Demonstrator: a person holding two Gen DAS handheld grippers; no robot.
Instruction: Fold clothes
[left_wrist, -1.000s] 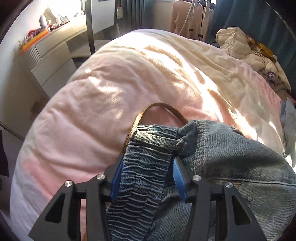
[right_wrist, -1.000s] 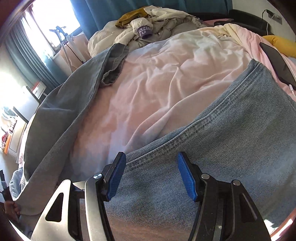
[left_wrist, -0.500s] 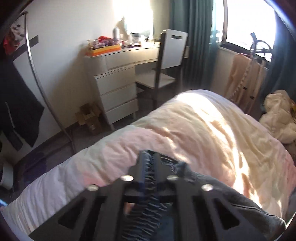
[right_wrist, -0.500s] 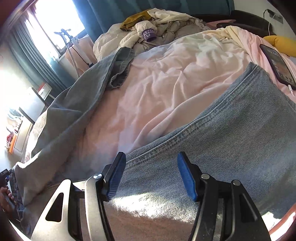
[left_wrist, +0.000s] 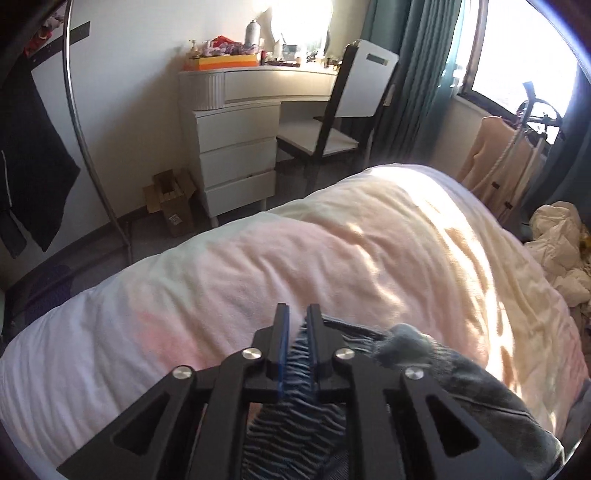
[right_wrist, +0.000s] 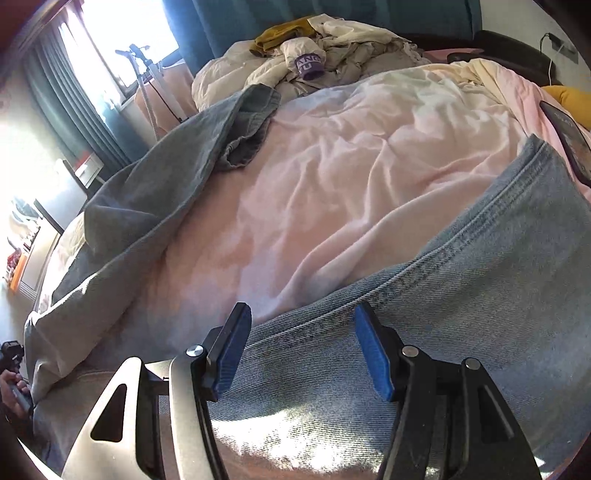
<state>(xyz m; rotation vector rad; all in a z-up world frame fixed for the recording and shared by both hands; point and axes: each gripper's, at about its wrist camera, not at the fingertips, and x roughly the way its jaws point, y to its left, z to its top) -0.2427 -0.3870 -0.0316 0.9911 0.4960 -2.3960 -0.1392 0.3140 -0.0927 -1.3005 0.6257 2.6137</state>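
Blue jeans lie spread over a pink and cream duvet (left_wrist: 295, 251). In the left wrist view, the ribbed elastic waistband (left_wrist: 297, 369) runs up between the narrow jaws of my left gripper (left_wrist: 296, 317). The pads still pinch it while the jaws are opening, and the waist end is lifted off the bed. More denim (left_wrist: 461, 387) bunches to the right. In the right wrist view my right gripper (right_wrist: 299, 325) stands open just above one light denim leg (right_wrist: 480, 295), near its seam, holding nothing. The other leg (right_wrist: 166, 184) stretches away to the far left.
A heap of clothes (right_wrist: 314, 55) fills the far end of the bed. A phone (right_wrist: 565, 136) and a yellow pillow (right_wrist: 569, 99) lie at the right. Beyond the bed stand a white dresser (left_wrist: 236, 147), a chair (left_wrist: 343, 122), a cardboard box (left_wrist: 170, 199) and a rack pole (left_wrist: 85, 147).
My left gripper closed on the waistband, lifted it and rolled, so its view swung up from the bed to the dresser. The far jeans leg was drawn leftwards. The right gripper stayed put.
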